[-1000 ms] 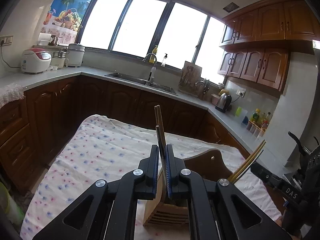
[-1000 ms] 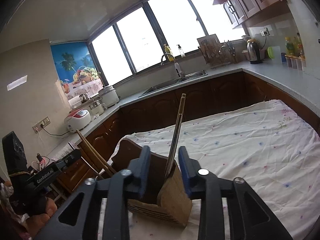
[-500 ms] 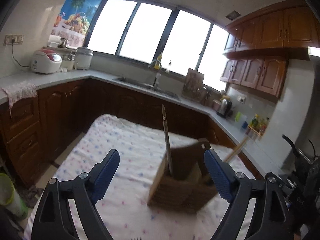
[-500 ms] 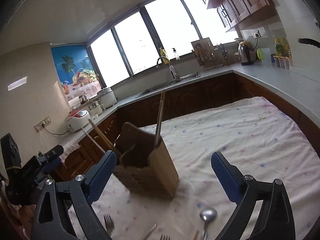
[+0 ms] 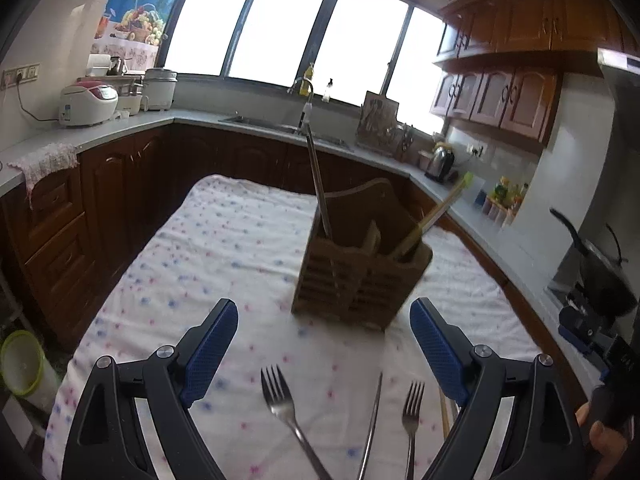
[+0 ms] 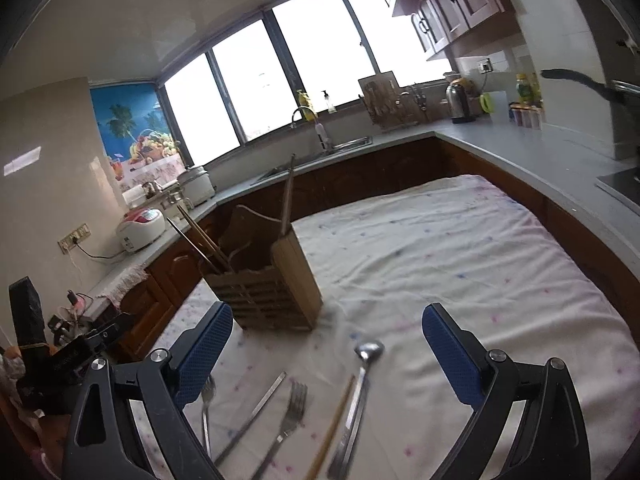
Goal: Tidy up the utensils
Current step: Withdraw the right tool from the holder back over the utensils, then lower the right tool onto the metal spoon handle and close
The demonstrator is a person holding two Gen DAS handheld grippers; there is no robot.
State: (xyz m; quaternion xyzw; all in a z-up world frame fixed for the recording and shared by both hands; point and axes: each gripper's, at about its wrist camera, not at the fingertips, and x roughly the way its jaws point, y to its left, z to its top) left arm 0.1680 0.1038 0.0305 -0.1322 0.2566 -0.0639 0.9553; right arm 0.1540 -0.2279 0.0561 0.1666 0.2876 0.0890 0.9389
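Kitchen's lit pretty hard by a wide bank of windows (image 5: 280,28), totally blown out white. A grey counter (image 5: 132,128) is wrapped around the room over dark wood cabinets (image 5: 112,196), with a sink (image 6: 352,145) set under the glass. Reddish upper cabinets (image 5: 512,60) are hung at the right, and a tropical fruit poster (image 6: 132,136) is stuck beside the windows.
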